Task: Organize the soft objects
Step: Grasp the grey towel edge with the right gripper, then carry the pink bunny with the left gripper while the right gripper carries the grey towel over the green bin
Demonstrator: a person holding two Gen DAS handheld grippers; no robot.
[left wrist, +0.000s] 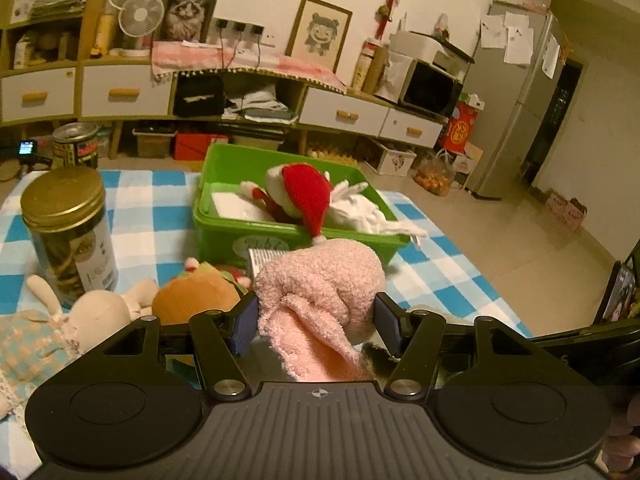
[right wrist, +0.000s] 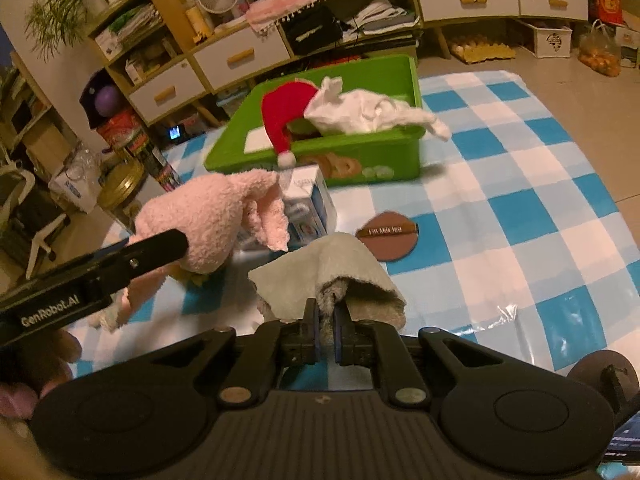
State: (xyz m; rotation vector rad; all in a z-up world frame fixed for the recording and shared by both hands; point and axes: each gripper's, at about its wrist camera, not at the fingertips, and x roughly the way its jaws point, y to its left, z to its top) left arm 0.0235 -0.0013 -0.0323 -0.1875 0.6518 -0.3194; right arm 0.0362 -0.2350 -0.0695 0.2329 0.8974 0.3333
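A hat (left wrist: 308,196) and rag (left wrist: 360,208) are binned (left wrist: 224,232); pink plush (left wrist: 320,280) (left gripper (left wrist: 316,320)) and grey cloth (right wrist: 340,280) (right gripper (right wrist: 326,332)) are clamped, toys (left wrist: 192,300) left near.

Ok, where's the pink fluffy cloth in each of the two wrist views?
Left wrist view: the pink fluffy cloth fills the lower centre, clamped between the left claw pads.
Right wrist view: the same cloth hangs at left centre, above the checked mat, beside the left claw's black finger.
Shared landmark: the green bin with the red Santa hat, just beyond the cloth.
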